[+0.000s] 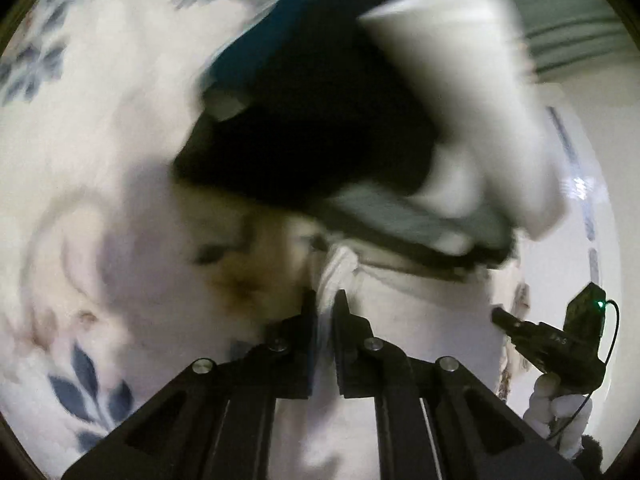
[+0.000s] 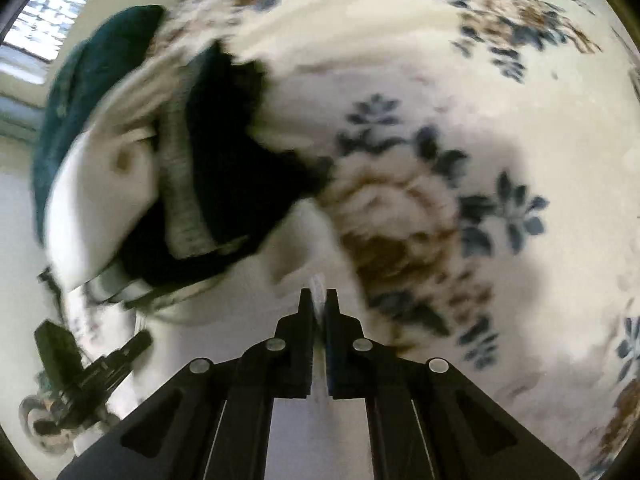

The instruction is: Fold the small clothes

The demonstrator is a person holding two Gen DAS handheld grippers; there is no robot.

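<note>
Floral bedspread (image 2: 460, 128) fills both frames; low at centre, the left gripper (image 1: 325, 300) and right gripper (image 2: 318, 300) each pinch the white garment (image 1: 420, 312) shut, so keep that edge taut and level while folding.

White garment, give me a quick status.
Left hand-held gripper and right hand-held gripper both shut on white garment. Pile of clothes just beyond, on floral bedspread.

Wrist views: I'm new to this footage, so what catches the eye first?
A blurred heap of dark, teal and white clothes fills the middle, lying on a floral bedspread. In front, the left tool is shut on a bunched white cloth; the right tool pinches white fabric too.
</note>
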